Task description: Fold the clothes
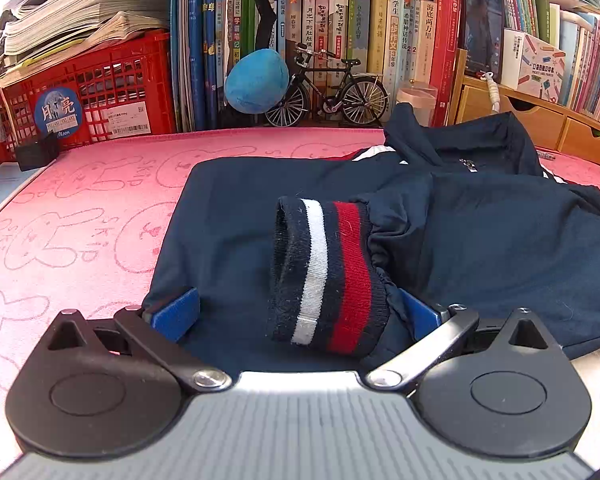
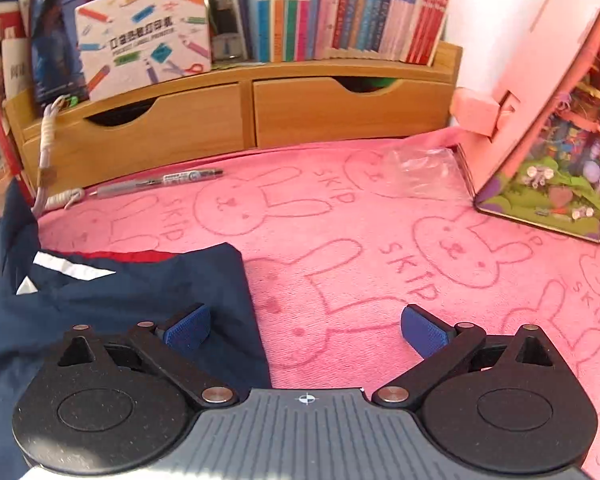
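Straddling the striped cuff [image 1: 324, 272] of a navy jacket [image 1: 480, 240], the left hand-held gripper [image 1: 296, 314] had its blue pads spread wide, with the cuff lying loose between them and nothing pinched. The right hand-held gripper [image 2: 306, 330] was likewise spread apart, its left pad over the jacket's edge [image 2: 140, 296] and its right pad above bare pink towel [image 2: 380, 240], gripping nothing. The jacket lay partly folded on the towel-covered bench, a sleeve brought across the body and the collar end bunched toward the shelves. From here the likely trouble was the fabric itself: the slick shell could slide if only one layer were caught, and the thick cuff could roll out from between the pads, undoing the sleeve fold. A pull from one side alone might drag the whole garment across the towel instead of creasing it. A pen [image 2: 160, 182] and a crumpled clear wrapper [image 2: 420, 172] lay well apart from the jacket and could be swept along by a wide fold. Behind, a red crate [image 1: 88, 92] held stacked papers piled above its rim, and a wooden drawer unit [image 2: 240, 116] carried rows of books on top; what its drawers held could not be made out.
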A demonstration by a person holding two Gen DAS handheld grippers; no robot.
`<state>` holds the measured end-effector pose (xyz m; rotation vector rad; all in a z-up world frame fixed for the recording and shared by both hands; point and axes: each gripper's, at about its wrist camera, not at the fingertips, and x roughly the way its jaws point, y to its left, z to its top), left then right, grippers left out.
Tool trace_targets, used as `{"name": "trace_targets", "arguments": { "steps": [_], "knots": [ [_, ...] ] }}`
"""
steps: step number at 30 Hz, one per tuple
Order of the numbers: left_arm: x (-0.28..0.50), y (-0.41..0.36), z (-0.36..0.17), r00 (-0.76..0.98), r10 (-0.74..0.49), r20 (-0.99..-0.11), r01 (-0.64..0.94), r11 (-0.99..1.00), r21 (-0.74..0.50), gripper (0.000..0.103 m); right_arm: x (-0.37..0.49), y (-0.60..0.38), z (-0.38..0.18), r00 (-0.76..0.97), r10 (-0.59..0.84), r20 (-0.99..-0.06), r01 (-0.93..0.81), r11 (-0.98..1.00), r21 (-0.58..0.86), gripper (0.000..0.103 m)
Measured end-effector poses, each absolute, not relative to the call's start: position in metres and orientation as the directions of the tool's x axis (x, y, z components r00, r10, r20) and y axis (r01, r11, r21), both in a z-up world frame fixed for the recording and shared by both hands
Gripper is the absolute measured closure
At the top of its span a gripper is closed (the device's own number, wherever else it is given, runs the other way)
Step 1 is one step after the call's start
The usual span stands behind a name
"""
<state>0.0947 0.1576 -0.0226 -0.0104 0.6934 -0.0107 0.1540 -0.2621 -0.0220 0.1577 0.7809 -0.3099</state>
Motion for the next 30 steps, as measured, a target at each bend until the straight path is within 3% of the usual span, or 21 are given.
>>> {"name": "trace_targets", "arguments": {
  "steps": [5,10,12,14,17,21,26,30],
  "knots": [
    [0.095,0.158,-0.023,0.769,-0.015,-0.640,0.008,1.000,-0.014,0.000,0.111,-0.218,-0.005,0.761,0.004,-0.649,0.056,0.996,0.071,0.000],
    [0.095,0.158,-0.023,0.768,-0.016,-0.640,0.009,1.000,-0.014,0.000,0.034,-0.167,0.003,0.779,0.224,-0.585,-0.313,0.948,-0.053,0.000],
    [0.094,0.158,-0.022,0.768,-0.021,-0.640,0.013,1.000,-0.017,0.000,0.009,-0.158,0.002,0.773,0.242,-0.586,-0.379,0.917,-0.121,0.000],
    [0.094,0.158,-0.022,0.768,-0.025,-0.640,0.017,1.000,-0.019,0.000,0.003,-0.162,-0.005,0.783,0.155,-0.602,-0.338,0.919,-0.202,0.000],
    [0.092,0.160,-0.020,0.764,-0.054,-0.642,0.039,0.999,-0.038,0.000,0.014,-0.202,-0.012,0.775,0.038,-0.631,-0.186,0.968,-0.171,0.000],
    [0.085,0.174,-0.007,0.738,-0.216,-0.639,0.119,0.974,-0.192,0.000,0.028,-0.273,-0.017,0.737,0.039,-0.675,0.017,0.997,0.077,0.000],
    [0.082,0.213,-0.002,0.729,-0.338,-0.595,0.053,0.895,-0.443,0.000,0.017,-0.287,-0.021,0.746,-0.032,-0.665,0.040,0.999,-0.002,0.000],
    [0.080,0.231,0.004,0.753,-0.283,-0.594,-0.030,0.887,-0.460,0.000,0.011,-0.289,-0.018,0.746,-0.010,-0.666,0.018,1.000,0.005,0.000]
  ]
}}
